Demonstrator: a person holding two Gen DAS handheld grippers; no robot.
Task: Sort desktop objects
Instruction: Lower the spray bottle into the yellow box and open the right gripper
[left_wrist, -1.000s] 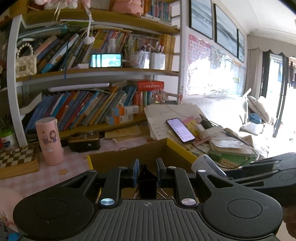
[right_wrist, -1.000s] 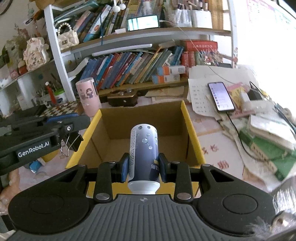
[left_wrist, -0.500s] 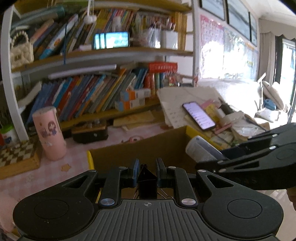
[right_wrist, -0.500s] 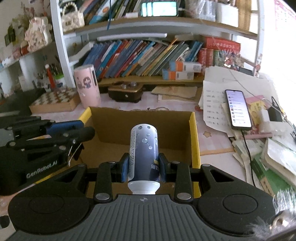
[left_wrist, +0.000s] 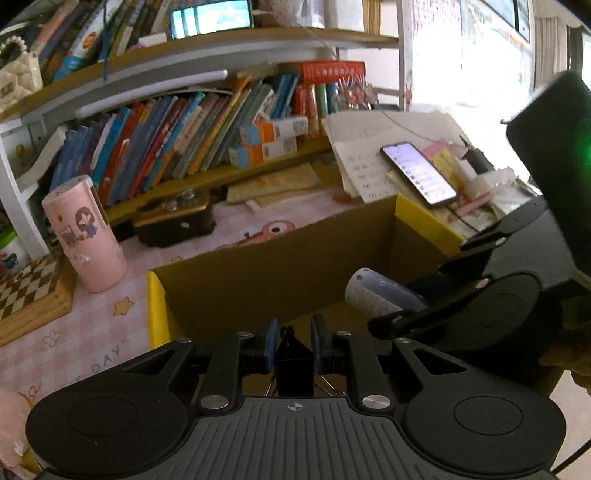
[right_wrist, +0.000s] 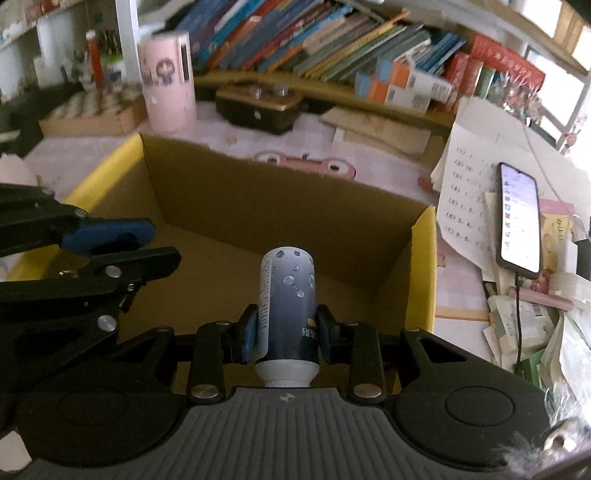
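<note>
Both my grippers have dropped lower into the cardboard box (right_wrist: 258, 206) since a second ago. Pink cylinder (right_wrist: 168, 81), dark case (right_wrist: 258, 107) and phone (right_wrist: 519, 218) ring it. My right gripper (right_wrist: 286, 328) clamps the bottle (right_wrist: 288, 295); my left gripper (left_wrist: 293, 349) pinches the black binder clip (left_wrist: 293, 365), both angled downward, side by side.

Box (right_wrist: 295, 206): matt brown cardboard, yellow outside. Bottle (right_wrist: 290, 295): glossy printed plastic. Binder clip (left_wrist: 293, 363): matt black, wire handles look metal.

desk (left_wrist: 92, 354): pink cloth | on it: cardboard box (left_wrist: 280, 266); pink canister (left_wrist: 83, 232); phone (right_wrist: 519, 218)
</note>
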